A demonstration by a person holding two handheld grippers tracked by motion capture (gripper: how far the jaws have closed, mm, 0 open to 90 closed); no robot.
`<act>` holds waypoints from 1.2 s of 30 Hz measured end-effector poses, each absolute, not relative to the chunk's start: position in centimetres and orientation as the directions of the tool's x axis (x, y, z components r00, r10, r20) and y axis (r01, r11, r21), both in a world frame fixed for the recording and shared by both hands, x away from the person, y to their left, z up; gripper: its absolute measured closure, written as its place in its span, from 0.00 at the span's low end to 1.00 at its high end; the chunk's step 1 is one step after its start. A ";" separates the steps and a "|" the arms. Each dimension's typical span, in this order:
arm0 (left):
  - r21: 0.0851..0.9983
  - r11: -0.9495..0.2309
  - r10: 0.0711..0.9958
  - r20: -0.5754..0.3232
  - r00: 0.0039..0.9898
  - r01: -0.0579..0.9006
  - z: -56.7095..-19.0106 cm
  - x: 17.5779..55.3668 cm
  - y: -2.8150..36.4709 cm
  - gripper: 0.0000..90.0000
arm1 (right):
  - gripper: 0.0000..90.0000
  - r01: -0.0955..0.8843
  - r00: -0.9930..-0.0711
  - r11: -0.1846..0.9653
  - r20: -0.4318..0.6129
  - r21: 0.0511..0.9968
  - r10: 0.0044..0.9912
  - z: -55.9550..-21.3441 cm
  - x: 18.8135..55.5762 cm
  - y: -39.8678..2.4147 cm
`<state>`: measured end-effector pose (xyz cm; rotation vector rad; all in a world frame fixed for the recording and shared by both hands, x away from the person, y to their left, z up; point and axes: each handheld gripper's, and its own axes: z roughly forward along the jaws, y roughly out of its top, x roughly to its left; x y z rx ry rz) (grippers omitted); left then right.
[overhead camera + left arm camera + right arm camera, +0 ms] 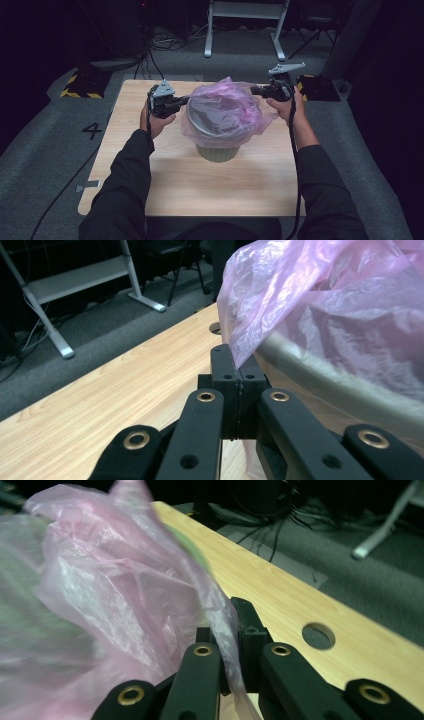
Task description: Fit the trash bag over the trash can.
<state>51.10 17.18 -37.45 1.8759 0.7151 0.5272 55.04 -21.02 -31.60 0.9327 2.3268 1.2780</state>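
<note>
Green bin on wooden table

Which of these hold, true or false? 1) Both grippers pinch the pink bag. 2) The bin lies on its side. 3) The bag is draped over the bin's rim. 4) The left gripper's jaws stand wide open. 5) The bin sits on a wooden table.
1) True: the left gripper and the right gripper each clamp an edge of the pink bag.
2) False: the bin stands upright.
3) True: the film hangs over the rim on both sides.
4) False: its jaws are shut on the film.
5) True: it stands on the table.
</note>
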 end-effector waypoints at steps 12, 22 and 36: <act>0.911 -0.275 0.706 -0.026 0.708 0.308 -39.5 52.1 16.4 0.96 | 0.99 0.539 -0.685 0.325 0.179 0.777 0.706 -36.7 57.1 -20.8; 0.951 -0.188 0.751 -0.023 0.660 0.247 -38.6 48.4 19.5 0.33 | 0.98 0.528 -0.677 0.327 0.156 0.784 0.719 -36.7 56.2 -21.3; 0.941 -0.317 0.586 0.100 0.804 0.114 -37.8 40.1 16.8 0.19 | 0.95 0.508 -0.680 0.348 0.119 0.788 0.723 -35.5 55.2 -21.8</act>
